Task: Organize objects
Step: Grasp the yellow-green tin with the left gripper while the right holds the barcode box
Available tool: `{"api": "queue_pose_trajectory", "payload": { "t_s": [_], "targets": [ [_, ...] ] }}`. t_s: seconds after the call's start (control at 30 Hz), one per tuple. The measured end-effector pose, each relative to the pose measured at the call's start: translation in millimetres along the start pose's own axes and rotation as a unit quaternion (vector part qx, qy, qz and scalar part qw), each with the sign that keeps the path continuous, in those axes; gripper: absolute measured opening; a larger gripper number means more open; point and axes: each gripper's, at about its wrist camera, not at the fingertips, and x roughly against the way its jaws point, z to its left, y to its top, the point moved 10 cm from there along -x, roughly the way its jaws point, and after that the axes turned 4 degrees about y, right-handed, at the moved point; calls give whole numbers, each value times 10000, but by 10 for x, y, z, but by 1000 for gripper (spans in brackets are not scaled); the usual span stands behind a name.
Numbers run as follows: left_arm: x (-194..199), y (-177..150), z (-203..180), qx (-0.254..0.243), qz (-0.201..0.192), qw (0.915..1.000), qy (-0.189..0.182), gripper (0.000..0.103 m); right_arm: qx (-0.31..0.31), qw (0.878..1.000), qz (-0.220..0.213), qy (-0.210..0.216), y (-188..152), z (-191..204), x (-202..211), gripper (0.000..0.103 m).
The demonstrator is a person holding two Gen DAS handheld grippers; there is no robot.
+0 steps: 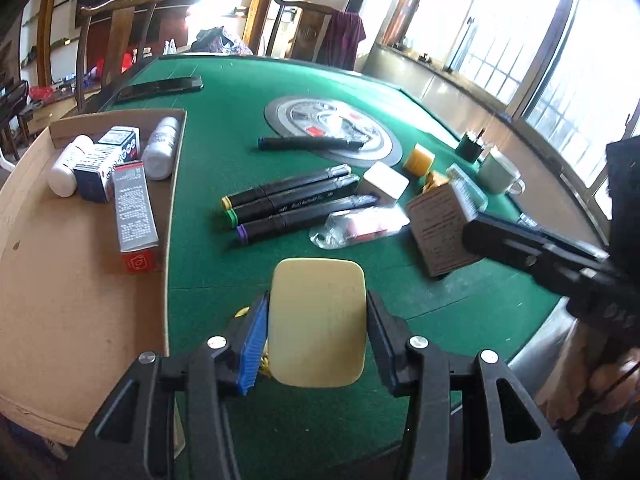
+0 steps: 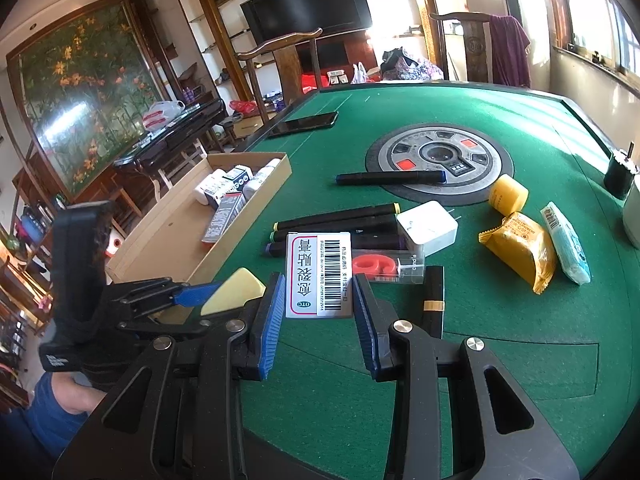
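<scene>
Five packed so far: cardboard tray (image 1: pixel 80 280) at the table's left edge is seen to hold two white bottles (image 1: pixel 162 152), two dark medicine boxes (image 1: pixel 120 142) and one long grey-and-red carton (image 1: pixel 134 212), all bunched at its far end; most of the tray floor is left bare
Green felt table (image 1: pixel 240 92): much is judged still to be sorted
Markers: three black ones (image 1: pixel 296 200) are laid side by side, a fourth (image 1: pixel 310 143) apart by the centre dial
Small items left: white charger (image 2: pixel 428 224), clear case with a red part (image 2: pixel 384 266), yellow snack packet (image 2: pixel 520 248), pale blue packet (image 2: pixel 566 244), yellow jar (image 2: pixel 508 194)
Right gripper (image 2: pixel 318 312): pinched on a white OTC medicine box (image 2: pixel 318 274), lifted clear of the felt, not yet brought to the tray
Left gripper (image 1: pixel 316 332): pale yellow soap-like bar (image 1: pixel 318 320) is clasped between the blue pads, held just beside the tray's near edge, not yet placed
</scene>
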Motion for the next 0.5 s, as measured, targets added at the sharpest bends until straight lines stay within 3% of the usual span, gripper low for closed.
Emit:
{"api": "queue_pose_trajectory", "payload": {
  "t_s": [0.27, 0.5],
  "targets": [
    [463, 239, 27, 376, -382, 9968, -587, 47, 213, 9998, -38, 43, 96, 185, 32, 33],
    [847, 416, 263, 608, -749, 9933, -641, 47, 410, 9989, -53, 241, 250, 463, 2, 33]
  ]
}}
